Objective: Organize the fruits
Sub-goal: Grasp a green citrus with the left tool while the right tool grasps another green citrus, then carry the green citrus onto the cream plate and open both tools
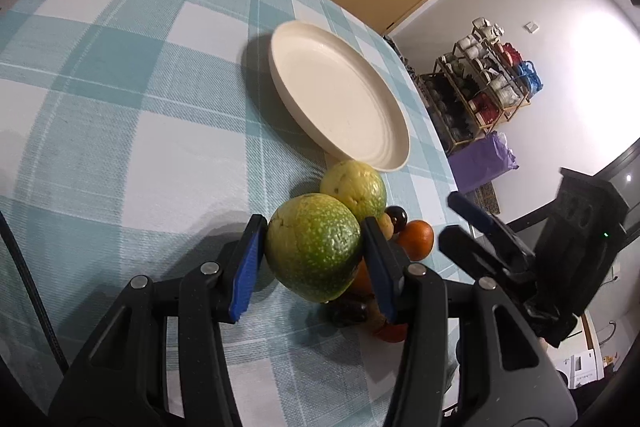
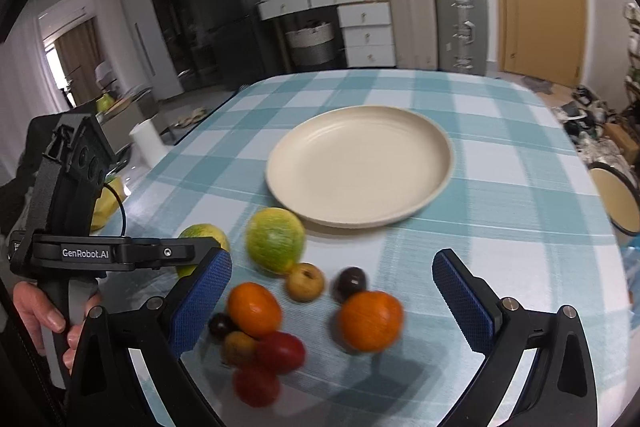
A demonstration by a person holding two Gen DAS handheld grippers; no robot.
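Fruit sorting has barely begun: the cream plate point(image 2: 440, 147) on the checked bench point(image 1: 120, 87) holds nothing, and all the fruit sits in a loose cluster just in front of it. My left hand-held gripper point(image 1: 314, 251) is clamped on a mottled green citrus point(image 1: 314, 247), pads pressing both its sides, near the plate. My right hand-held gripper point(image 2: 332, 291) hangs wide and empty over the rest: a second green citrus point(image 2: 275, 241), two oranges point(image 2: 370, 321), reddish fruits point(image 2: 280, 351) and small dark and yellowish ones, so I judge nearly everything is left to place.
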